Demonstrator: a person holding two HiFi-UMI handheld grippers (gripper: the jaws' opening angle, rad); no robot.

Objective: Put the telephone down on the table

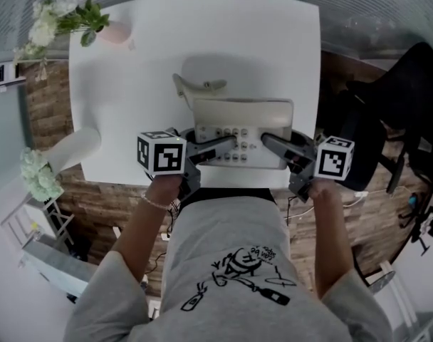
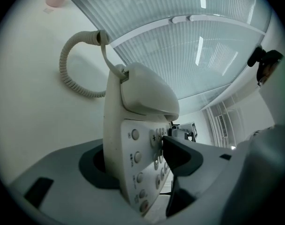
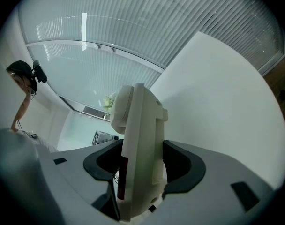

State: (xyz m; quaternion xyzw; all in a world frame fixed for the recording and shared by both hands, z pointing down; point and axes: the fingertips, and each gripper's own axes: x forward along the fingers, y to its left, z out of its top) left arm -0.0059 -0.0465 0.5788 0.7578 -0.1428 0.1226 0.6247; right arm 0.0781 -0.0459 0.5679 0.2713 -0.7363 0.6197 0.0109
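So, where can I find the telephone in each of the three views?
Head view: the telephone is in the middle, at the near edge of the white table.
Left gripper view: the telephone stands on edge in the centre, between the jaws, buttons facing right.
Right gripper view: the telephone is low in the centre, edge-on between the jaws.
Shared landmark: the white table behind it.

floor (image 1: pixel 53 98): wood planks | table (image 1: pixel 273 48): white | chair (image 1: pixel 409 91): black | wall (image 2: pixel 203 64): ribbed glass

The telephone (image 1: pixel 242 114) looks smooth plastic, the table (image 1: pixel 273 48) matt white.
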